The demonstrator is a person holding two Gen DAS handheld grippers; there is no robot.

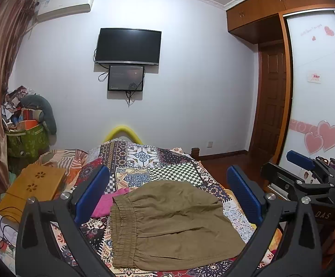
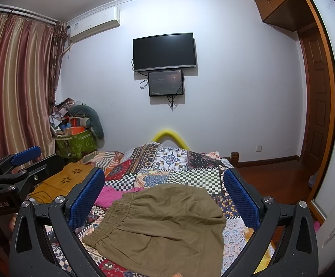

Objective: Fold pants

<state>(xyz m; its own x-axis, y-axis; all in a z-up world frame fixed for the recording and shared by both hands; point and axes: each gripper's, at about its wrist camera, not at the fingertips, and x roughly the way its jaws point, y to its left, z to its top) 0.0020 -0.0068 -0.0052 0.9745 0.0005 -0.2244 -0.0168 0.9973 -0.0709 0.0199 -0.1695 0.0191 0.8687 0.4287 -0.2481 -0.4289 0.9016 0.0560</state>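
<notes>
Olive-brown pants lie folded into a compact rectangle on the patchwork bedspread, elastic waistband to the left. They also show in the right wrist view. My left gripper is open and empty, held above the pants with its blue pads on either side. My right gripper is open and empty, likewise above the pants. The right gripper also shows at the right edge of the left wrist view, and the left gripper at the left edge of the right wrist view.
A pink garment lies just left of the pants. A wooden lap tray sits on the bed's left side. A cluttered green bag stands by the curtain. A wardrobe and door are to the right.
</notes>
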